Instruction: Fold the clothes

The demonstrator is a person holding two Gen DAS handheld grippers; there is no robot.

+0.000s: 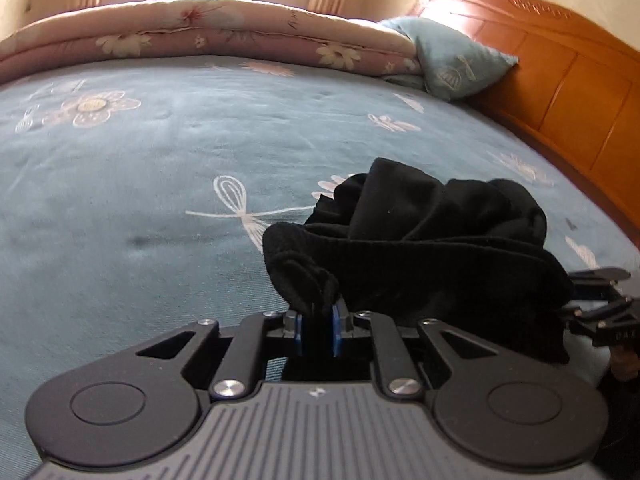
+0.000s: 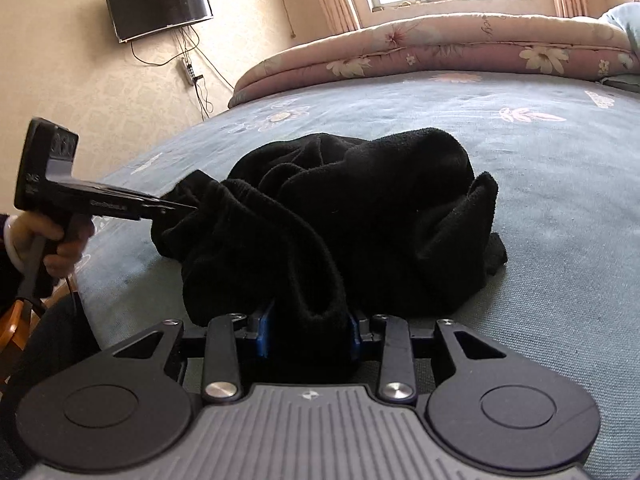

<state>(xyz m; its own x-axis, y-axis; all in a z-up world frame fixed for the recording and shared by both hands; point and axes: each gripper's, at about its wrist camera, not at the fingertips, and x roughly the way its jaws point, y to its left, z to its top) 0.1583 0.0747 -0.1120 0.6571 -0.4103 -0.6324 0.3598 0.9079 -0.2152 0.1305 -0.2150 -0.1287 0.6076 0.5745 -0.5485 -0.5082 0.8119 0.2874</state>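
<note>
Left claw: I have it nearly closed on a thin fold of the garment; the blue pads pinch the cloth at what looks like a ribbed hem, a firm edge to pull from.
Right claw: I have it part-way closed round a thicker roll of the same garment; dark cloth fills the gap between the pads, so I judge it gripped, not merely straddled.
Garment: black, knitted, bunched in a heap on the bed; it lies straight ahead of the right claw, and ahead and to the right of the left claw.
Reason for the hold: two grips on one edge, one at each side, would let me lift and spread the heap flat before any fold; this is my judgement.
Stage: early; nothing is folded yet.
Left hand: seen from the right wrist, to the left of the right claw, wrapped round its tool's handle.
Bed beyond: bare blue sheet ahead of both claws, room to lay the garment out; a rolled quilt at the far edge.
Containers: none in view.
</note>
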